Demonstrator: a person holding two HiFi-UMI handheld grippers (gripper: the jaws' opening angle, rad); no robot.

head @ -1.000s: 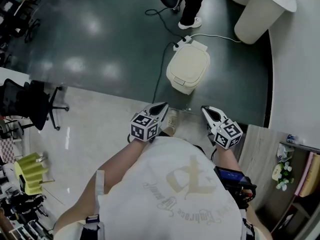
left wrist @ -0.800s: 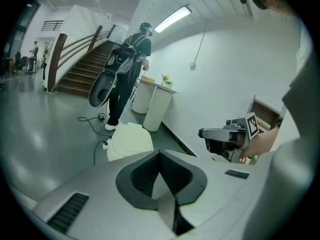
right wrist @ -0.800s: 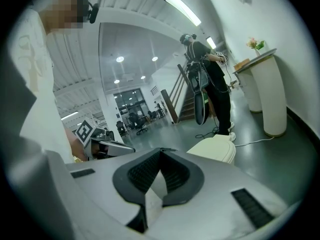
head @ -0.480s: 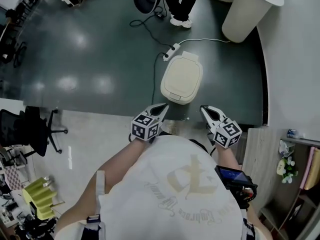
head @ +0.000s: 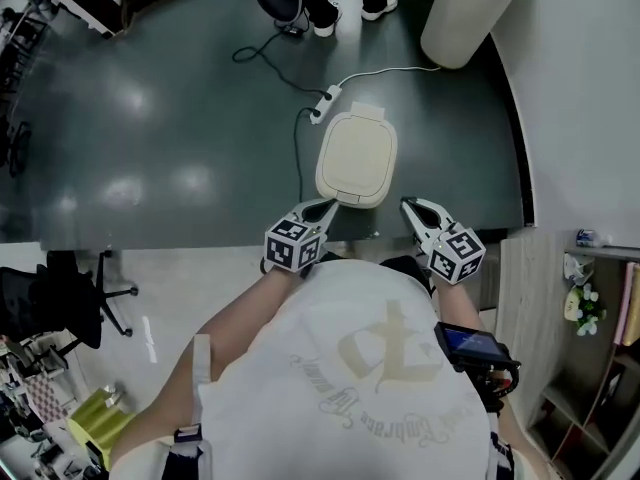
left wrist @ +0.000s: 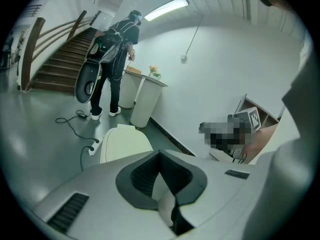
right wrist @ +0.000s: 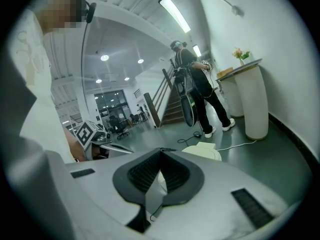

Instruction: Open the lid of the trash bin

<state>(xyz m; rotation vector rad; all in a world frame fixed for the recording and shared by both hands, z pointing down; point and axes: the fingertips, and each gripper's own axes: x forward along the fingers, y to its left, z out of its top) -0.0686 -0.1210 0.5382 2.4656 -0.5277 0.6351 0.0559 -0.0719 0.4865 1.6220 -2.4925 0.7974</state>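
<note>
The unopened trash bin [head: 356,158] stands on the floor [head: 180,98] just ahead, long axis pointing away, nearer the left tongs [head: 322,209] than the right tongs [head: 412,211], both pressed together, empty.

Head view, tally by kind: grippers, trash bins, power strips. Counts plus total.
Grippers: 2, the left gripper and the right gripper, both shut and empty
Trash bins: 1, the trash bin, lid down
Power strips: 1, the power strip on the dark floor
Total: 4
</note>
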